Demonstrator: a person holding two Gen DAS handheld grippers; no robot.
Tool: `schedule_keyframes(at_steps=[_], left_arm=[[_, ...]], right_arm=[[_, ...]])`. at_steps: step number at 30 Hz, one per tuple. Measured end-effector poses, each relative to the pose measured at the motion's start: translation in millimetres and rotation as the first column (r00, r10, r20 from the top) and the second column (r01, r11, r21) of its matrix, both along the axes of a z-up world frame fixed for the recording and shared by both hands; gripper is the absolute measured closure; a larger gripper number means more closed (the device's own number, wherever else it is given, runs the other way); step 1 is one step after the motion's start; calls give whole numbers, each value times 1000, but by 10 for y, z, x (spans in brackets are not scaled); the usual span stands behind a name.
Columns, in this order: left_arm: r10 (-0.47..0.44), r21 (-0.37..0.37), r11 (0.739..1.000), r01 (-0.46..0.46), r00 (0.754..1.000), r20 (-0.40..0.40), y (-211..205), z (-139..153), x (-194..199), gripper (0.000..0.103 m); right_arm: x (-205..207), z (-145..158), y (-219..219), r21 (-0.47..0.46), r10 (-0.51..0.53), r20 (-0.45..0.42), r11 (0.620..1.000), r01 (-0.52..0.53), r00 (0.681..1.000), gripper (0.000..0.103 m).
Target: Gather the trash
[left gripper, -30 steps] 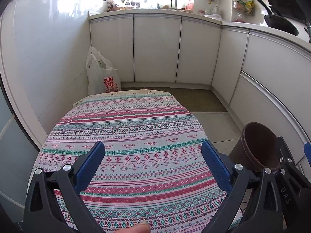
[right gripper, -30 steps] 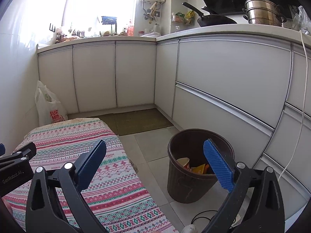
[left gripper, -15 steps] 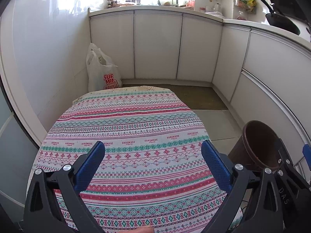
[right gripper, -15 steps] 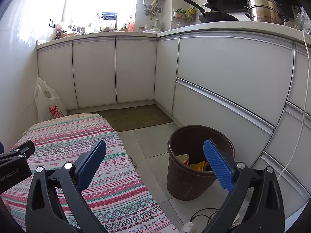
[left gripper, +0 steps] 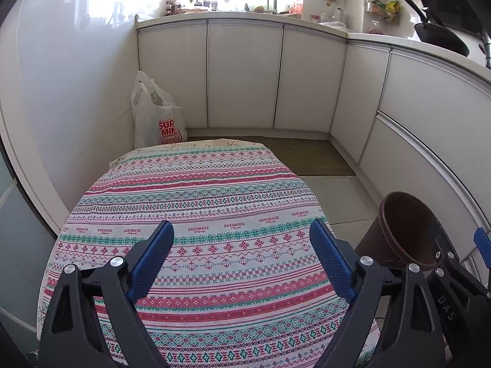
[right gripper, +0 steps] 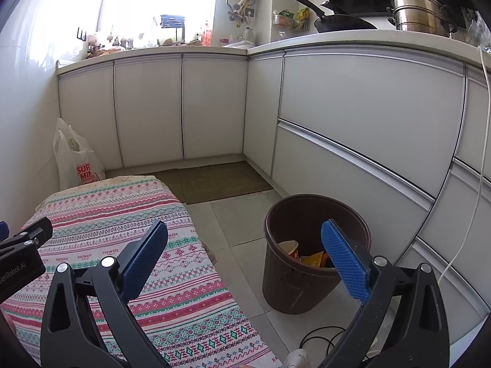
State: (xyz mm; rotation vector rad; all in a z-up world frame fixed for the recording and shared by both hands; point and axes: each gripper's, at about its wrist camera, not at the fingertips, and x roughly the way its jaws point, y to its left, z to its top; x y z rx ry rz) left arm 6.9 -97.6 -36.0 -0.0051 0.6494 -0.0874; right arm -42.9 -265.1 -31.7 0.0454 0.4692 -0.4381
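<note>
A brown trash bin point(right gripper: 294, 288) stands on the tiled floor beside the table, with a paper cup point(right gripper: 290, 248) and a yellow wrapper point(right gripper: 313, 259) inside it. My right gripper point(right gripper: 244, 224) hangs open above the gap between table and bin, with nothing between its blue pads. Over the patterned tablecloth point(left gripper: 196, 202) my left gripper point(left gripper: 241, 227) is open, its jaws closing slightly on nothing. No loose trash shows on the cloth. In the left wrist view the bin point(left gripper: 402, 224) sits at the right, partly behind the right gripper's body.
A white plastic bag point(left gripper: 156, 116) leans in the far corner by the cabinets. A brown floor mat point(left gripper: 310, 156) lies beyond the table. A black cable point(right gripper: 319, 334) curls on the floor near the bin, and a white cord point(right gripper: 478, 184) hangs down the drawers.
The left gripper's blue pads have drawn a little closer together. Both views are otherwise almost the same.
</note>
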Motion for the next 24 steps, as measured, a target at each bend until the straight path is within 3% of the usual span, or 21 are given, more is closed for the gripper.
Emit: schedule_keyframes(at_steps=[7, 11, 24], left_arm=[[-2, 19, 1000, 2, 1000, -14, -49, 13, -16, 9], [-6, 38, 999, 5, 1000, 14, -86, 51, -56, 9], [-9, 40, 999, 9, 1000, -13, -94, 12, -31, 9]], right_arm=[[0, 1, -15, 3, -3, 6, 1000, 3, 1000, 7], [-1, -1, -13, 2, -2, 4, 1000, 2, 1000, 7], [-6, -24, 17, -1, -4, 1, 1000, 4, 1000, 7]])
